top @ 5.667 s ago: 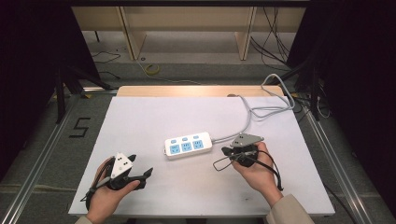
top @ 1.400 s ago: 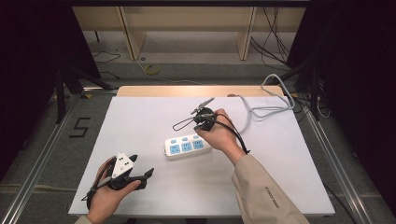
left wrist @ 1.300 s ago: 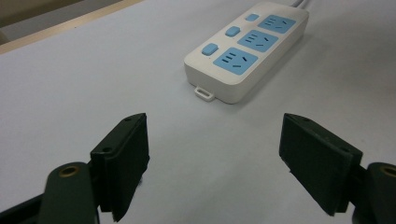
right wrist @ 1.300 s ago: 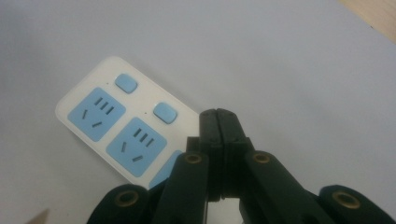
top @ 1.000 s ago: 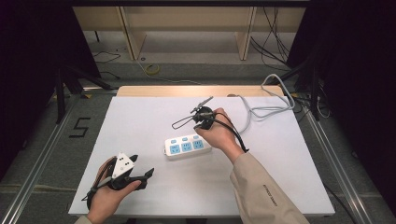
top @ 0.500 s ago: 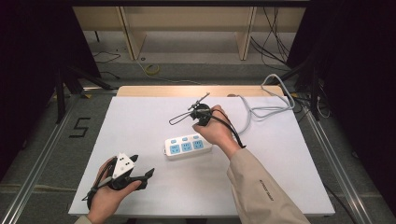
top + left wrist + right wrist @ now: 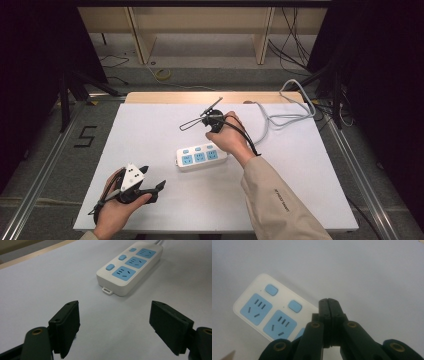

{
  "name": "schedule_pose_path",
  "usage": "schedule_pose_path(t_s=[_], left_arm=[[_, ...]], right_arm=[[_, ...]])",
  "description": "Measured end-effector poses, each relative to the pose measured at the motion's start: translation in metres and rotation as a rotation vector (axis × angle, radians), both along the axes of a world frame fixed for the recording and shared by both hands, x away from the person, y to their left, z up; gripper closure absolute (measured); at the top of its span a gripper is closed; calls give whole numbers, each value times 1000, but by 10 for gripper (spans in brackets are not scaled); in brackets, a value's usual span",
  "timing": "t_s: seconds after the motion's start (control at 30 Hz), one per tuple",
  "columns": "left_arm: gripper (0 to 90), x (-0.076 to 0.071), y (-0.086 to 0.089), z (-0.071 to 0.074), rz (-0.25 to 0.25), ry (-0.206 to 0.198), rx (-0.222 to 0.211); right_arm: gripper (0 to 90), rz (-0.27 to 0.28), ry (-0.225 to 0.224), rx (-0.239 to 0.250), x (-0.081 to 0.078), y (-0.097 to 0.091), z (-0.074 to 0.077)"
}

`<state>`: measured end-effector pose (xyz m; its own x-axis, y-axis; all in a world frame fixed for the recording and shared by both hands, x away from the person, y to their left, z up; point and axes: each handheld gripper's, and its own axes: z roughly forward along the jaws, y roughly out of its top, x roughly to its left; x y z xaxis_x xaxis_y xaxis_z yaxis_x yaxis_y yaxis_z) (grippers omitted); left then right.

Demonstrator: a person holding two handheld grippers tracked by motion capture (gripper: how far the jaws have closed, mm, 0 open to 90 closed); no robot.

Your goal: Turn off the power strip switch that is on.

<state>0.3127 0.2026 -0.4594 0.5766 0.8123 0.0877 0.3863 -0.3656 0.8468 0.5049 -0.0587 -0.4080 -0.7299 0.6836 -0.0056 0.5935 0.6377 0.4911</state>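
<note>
— Where is the power strip point(image 7: 201, 156)?

— Flat near the middle of the table point(image 7: 150, 130), its grey cord point(image 7: 280, 117) running off to the far right corner. The right gripper point(image 7: 328, 301) hangs just above it with jaws pressed together, holding nothing; the left gripper point(image 7: 115, 322) waits nearer the front edge, jaws wide apart and empty.

— How will it handle?

— Probably light, rigid, smooth plastic, so a bit slippery. I'd grip across its narrow sides, clear of the blue buttons point(image 7: 122, 257); the cord may drag.
</note>
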Motion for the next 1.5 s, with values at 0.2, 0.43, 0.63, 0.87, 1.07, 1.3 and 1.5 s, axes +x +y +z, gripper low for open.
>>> schedule_pose_path(t_s=[0.2,0.43,0.63,0.87,1.07,1.3,1.5], left_arm=[[244,0,0,0,-2,-2,0],[244,0,0,0,-1,-1,1],[244,0,0,0,-3,-2,0],[244,0,0,0,-4,2,-1],[244,0,-1,-1,-5,1,0],[243,0,-2,0,-7,2,-2],[244,0,-2,0,-7,2,-2]], right_arm=[[900,2,30,-13,2,4,-2],[900,-10,63,-36,4,5,-7],[900,-14,89,-41,6,7,-10],[900,-12,108,-56,8,10,-14],[900,-31,133,-72,10,11,-16],[900,-40,157,-80,12,10,-18],[900,-46,185,-88,12,11,-19]])
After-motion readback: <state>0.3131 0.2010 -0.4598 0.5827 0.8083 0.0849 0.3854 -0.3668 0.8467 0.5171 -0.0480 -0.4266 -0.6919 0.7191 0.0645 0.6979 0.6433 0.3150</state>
